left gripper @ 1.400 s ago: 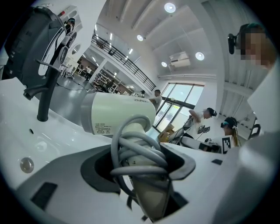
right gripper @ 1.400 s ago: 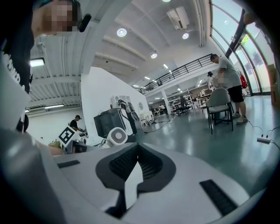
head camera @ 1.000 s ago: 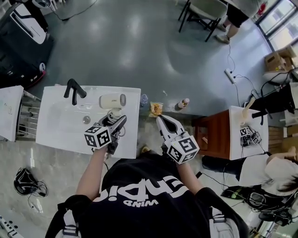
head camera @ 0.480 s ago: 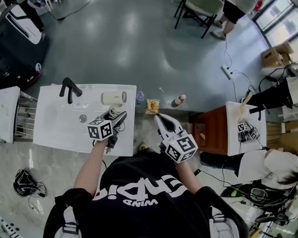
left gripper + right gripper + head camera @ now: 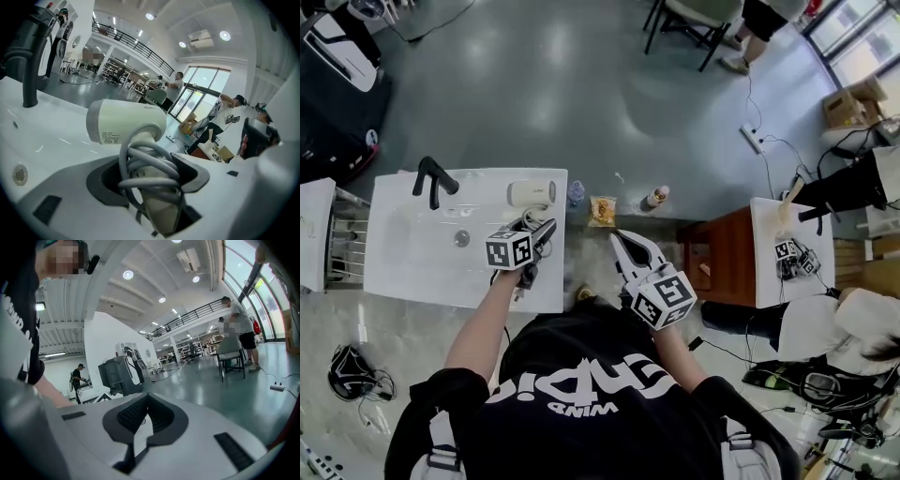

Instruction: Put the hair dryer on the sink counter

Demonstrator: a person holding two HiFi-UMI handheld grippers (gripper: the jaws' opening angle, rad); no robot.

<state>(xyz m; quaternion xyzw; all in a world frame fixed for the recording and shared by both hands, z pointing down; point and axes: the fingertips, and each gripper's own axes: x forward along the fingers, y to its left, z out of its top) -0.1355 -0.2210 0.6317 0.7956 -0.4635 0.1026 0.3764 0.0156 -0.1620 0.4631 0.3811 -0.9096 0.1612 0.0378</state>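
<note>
The cream hair dryer (image 5: 531, 193) lies on its side at the back right of the white sink counter (image 5: 422, 272). Its grey cord is wound round the handle. In the left gripper view the dryer (image 5: 126, 124) fills the middle, barrel pointing left. My left gripper (image 5: 539, 228) reaches in from the counter's front edge. Its jaws (image 5: 150, 173) are closed on the cord-wrapped handle. My right gripper (image 5: 623, 239) hovers off the counter's right side above the floor, shut and holding nothing (image 5: 140, 427).
A black faucet (image 5: 431, 178) stands at the counter's back left, with the basin drain (image 5: 461, 238) near it. A small bottle (image 5: 575, 193), a snack packet (image 5: 602, 210) and another bottle (image 5: 656, 197) sit on the floor to the right. A brown stand (image 5: 727, 267) is further right.
My left gripper and the hair dryer have shifted slightly right and toward the counter's back. The right gripper has kept its place.
</note>
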